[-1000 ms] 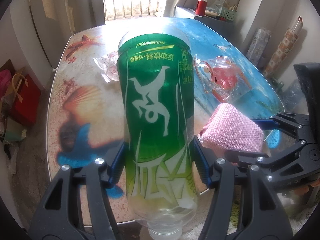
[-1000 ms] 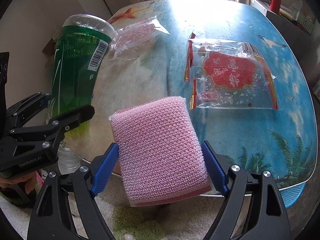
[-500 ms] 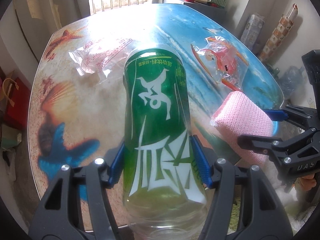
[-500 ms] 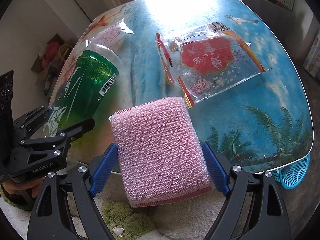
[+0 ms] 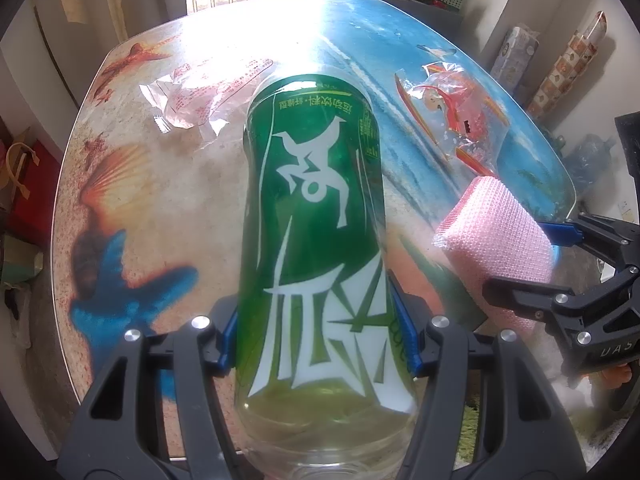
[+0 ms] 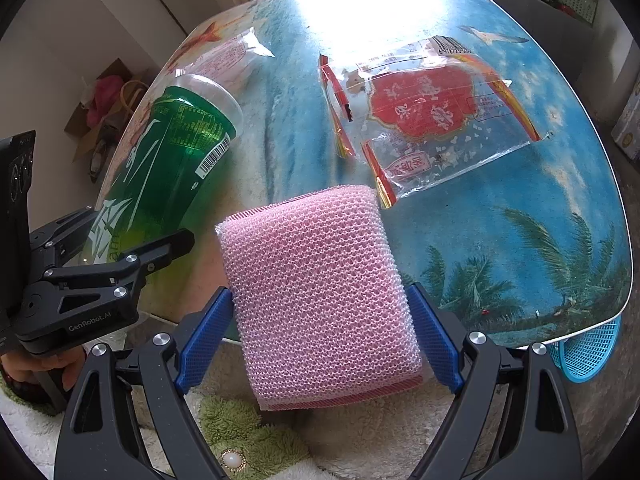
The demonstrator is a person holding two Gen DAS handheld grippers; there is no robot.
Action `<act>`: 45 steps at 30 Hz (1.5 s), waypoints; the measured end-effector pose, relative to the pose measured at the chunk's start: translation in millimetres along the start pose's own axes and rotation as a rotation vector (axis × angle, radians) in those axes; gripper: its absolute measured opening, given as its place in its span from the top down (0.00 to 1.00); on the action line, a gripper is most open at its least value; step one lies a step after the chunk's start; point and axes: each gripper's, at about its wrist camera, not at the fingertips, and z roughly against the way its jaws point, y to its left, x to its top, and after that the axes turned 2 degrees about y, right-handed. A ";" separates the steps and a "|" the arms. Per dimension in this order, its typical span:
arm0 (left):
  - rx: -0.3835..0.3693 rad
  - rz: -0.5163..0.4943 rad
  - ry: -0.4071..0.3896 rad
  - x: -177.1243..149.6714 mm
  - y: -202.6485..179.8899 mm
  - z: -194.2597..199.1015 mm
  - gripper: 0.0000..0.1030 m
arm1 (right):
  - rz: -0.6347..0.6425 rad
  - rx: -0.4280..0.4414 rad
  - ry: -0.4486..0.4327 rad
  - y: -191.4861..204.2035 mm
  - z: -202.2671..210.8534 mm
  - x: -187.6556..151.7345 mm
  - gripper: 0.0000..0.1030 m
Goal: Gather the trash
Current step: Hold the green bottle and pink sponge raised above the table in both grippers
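Note:
My left gripper (image 5: 318, 344) is shut on a green-labelled plastic bottle (image 5: 316, 220), its blue pads pressing both sides near the neck end. The bottle's base points away over the table; in the right wrist view the bottle (image 6: 168, 168) leans over the table's left edge. A pink mesh sponge (image 6: 320, 292) sits between the blue pads of my right gripper (image 6: 318, 332), held above the table's near edge. In the left wrist view the sponge (image 5: 500, 240) and the right gripper (image 5: 528, 260) are at the right. A clear wrapper with red print (image 5: 208, 88) and a red-printed clear bag (image 6: 432, 112) lie flat on the table.
The table (image 6: 520, 220) has a glossy beach-print top with a rounded rim. A blue mesh basket (image 6: 588, 352) pokes out under its right near edge. A green and white shaggy rug (image 6: 248, 440) covers the floor below. Bags (image 5: 24, 184) stand on the floor at the left.
Both grippers have tipped further down and shifted slightly, so more of the tabletop shows. The bottle's far end has sunk from the window line to over the table. Both grips are unchanged.

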 end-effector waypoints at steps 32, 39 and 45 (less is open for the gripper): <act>0.012 -0.008 -0.006 -1.5 -2.6 3.3 0.45 | 0.019 0.004 -0.009 8.0 -3.0 2.1 0.23; 0.012 -0.009 -0.006 -1.7 -2.7 3.4 0.45 | 0.022 0.006 -0.010 9.3 -3.0 2.0 0.23; 0.012 -0.007 -0.006 -1.9 -2.9 3.5 0.45 | 0.021 0.005 -0.010 9.2 -3.1 1.9 0.23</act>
